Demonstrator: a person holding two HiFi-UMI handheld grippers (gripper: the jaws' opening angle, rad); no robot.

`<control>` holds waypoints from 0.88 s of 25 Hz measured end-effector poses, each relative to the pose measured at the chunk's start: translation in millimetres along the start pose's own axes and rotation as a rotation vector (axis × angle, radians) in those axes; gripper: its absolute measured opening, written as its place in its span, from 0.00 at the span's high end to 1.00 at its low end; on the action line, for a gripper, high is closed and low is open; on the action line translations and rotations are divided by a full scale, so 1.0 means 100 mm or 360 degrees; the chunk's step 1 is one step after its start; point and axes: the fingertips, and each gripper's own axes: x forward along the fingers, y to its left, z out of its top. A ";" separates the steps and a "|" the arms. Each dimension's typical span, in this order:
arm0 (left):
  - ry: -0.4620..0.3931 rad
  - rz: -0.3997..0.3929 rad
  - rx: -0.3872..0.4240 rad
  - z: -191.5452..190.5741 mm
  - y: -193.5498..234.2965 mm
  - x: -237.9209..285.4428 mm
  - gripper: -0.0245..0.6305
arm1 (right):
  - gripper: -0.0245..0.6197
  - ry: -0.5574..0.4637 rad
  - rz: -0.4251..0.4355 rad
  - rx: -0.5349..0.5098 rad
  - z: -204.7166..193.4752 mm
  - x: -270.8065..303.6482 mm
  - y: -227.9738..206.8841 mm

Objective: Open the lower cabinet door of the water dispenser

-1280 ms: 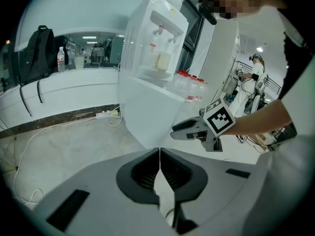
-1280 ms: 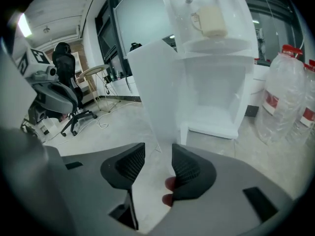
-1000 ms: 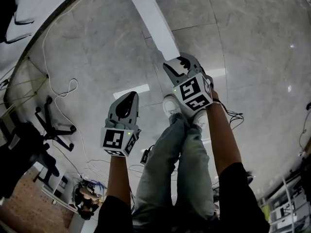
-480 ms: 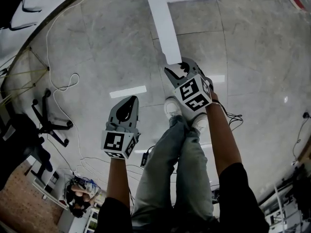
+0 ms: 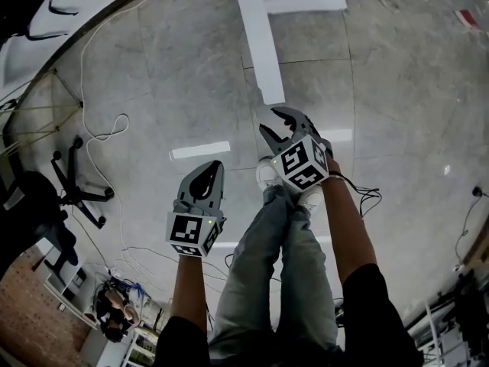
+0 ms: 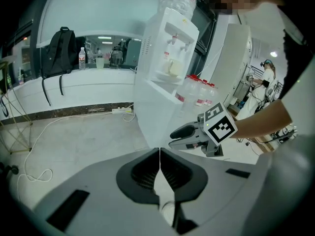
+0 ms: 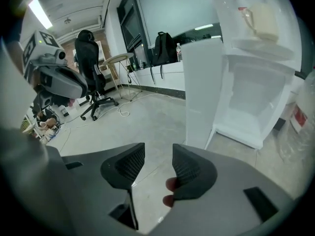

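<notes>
The door (image 7: 199,90) of the dispenser (image 6: 165,58) stood swung open, showing the white inside of the lower cabinet (image 7: 256,100). In the head view the door ran edge-on over the grey marble floor (image 5: 160,75). The right gripper (image 7: 158,154) pointed at the door's free edge from just short of it. Its fingers (image 7: 188,169) were apart, just spread a little wider, with nothing between them. The left gripper (image 6: 159,156) hung nearer the person and to the left, well apart from the door, its fingers pressed together and holding nothing. White cables (image 5: 99,140) trailed over the floor beside a long white surface (image 6: 74,90) along the wall, which carried a black backpack (image 6: 60,43) and a bottle (image 6: 81,58). A black chair (image 7: 92,70) stood near a small round table (image 7: 120,58). Jeans (image 5: 283,266) and white shoes (image 5: 267,173) showed under the grippers.
</notes>
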 end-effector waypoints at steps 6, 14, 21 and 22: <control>-0.0036 -0.0026 0.0010 0.28 -0.37 -0.20 0.93 | 0.68 -0.0056 -0.0057 0.0104 0.11 -0.61 0.06; -0.0071 -0.0070 0.0024 0.69 -0.90 -0.60 0.93 | 0.73 -0.0121 -0.0186 0.0130 0.47 -1.58 0.00; -0.0122 -0.0075 0.0049 1.10 -1.32 -1.05 0.93 | 0.93 -0.0182 -0.0363 0.0201 0.79 -2.50 -0.02; -0.0136 -0.0069 0.0045 1.17 -1.36 -1.11 0.93 | 0.94 -0.0182 -0.0381 0.0219 0.83 -2.63 -0.02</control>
